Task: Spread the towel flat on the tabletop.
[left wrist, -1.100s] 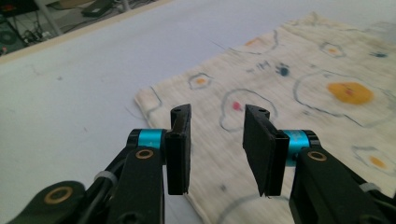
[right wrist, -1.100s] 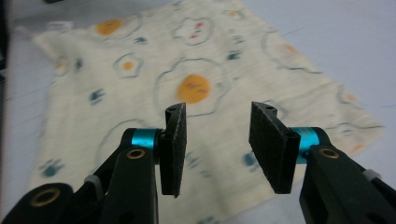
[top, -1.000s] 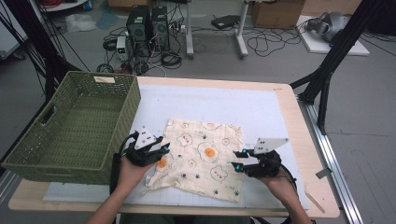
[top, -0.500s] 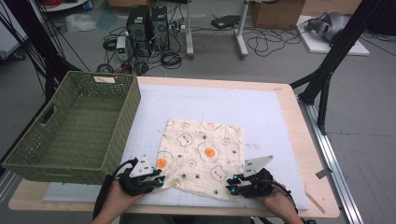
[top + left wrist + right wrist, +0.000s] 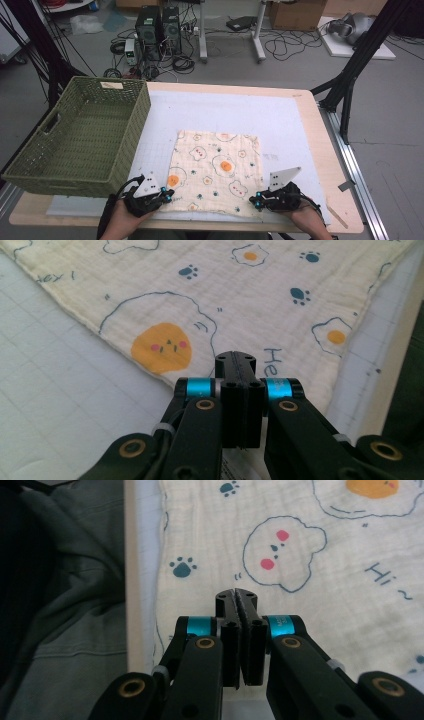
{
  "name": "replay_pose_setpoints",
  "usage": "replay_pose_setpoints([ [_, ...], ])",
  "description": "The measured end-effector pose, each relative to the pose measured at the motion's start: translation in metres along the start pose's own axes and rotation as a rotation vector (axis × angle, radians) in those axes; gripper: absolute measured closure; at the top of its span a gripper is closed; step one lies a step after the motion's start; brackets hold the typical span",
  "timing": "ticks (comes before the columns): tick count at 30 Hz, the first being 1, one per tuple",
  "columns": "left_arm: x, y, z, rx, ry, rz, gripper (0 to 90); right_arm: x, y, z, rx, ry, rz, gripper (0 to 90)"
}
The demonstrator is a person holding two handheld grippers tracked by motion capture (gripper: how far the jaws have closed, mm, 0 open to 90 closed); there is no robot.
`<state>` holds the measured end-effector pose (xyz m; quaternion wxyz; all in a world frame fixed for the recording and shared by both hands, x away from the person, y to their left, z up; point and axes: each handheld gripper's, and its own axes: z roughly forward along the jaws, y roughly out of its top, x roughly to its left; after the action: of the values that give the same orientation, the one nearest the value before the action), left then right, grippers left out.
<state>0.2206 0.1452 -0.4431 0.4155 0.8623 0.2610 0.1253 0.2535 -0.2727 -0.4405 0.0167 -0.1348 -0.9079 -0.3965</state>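
Soft crinkled muslin cloth (image 5: 215, 170) lies flat and square; left hand-held gripper (image 5: 166, 194) and right hand-held gripper (image 5: 256, 200), jaws pressed together, each pinch a near corner.

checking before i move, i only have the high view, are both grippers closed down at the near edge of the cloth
Observer: Yes. In the left gripper view the left gripper has its jaws pressed flat together over the cloth.
Operator: and the right one
Observer: The right gripper is shut too, with its tips above a bear face print. I cannot tell whether either gripper pinches the fabric.
Operator: anything printed near the left tips
Observer: An orange egg yolk with a little face sits just left of the tips, and the letters "He" just right.
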Motion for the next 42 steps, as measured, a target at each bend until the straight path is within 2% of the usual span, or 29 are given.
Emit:
replay_pose_setpoints([
  [2,-0.003,0.0,-0.001,-0.011,-0.008,0.005,89.3,0.002,-0.001,-0.001,-0.016,0.003,0.002,88.1],
  [4,-0.001,0.001,-0.001,-0.027,-0.014,-0.007,87.3,0.003,-0.001,-0.004,-0.057,0.012,0.015,77.2],
  [5,0.001,0.002,0.0,-0.041,-0.017,-0.018,82.8,0.002,0.0,-0.006,-0.078,-0.006,0.028,73.6],
  [7,0.005,0.006,0.002,-0.068,-0.016,-0.033,77.4,-0.001,0.003,-0.009,-0.108,-0.012,0.043,70.3],
  [12,0.017,0.018,0.008,-0.14,0.005,-0.064,69.2,-0.013,0.008,-0.015,-0.173,-0.083,0.077,60.4],
  [17,0.026,0.03,0.015,-0.183,0.022,-0.07,63.9,-0.026,0.011,-0.018,-0.213,-0.161,0.112,50.5],
  [19,0.03,0.034,0.018,-0.19,0.035,-0.062,61.9,-0.03,0.012,-0.018,-0.213,-0.183,0.121,46.8],
  [22,0.034,0.039,0.022,-0.202,0.037,-0.071,59.4,-0.036,0.014,-0.018,-0.217,-0.202,0.134,44.7],
  [28,0.038,0.04,0.025,-0.211,0.028,-0.083,56.0,-0.045,0.017,-0.019,-0.231,-0.256,0.147,37.5],
  [30,0.037,0.04,0.024,-0.213,0.033,-0.073,55.8,-0.046,0.017,-0.019,-0.239,-0.262,0.16,35.3],
  [34,0.035,0.038,0.022,-0.218,0.032,-0.075,54.5,-0.045,0.018,-0.018,-0.232,-0.272,0.154,33.9],
  [42,0.037,0.037,0.018,-0.239,0.031,-0.078,54.2,-0.039,0.017,-0.019,-0.243,-0.264,0.161,33.0],
])
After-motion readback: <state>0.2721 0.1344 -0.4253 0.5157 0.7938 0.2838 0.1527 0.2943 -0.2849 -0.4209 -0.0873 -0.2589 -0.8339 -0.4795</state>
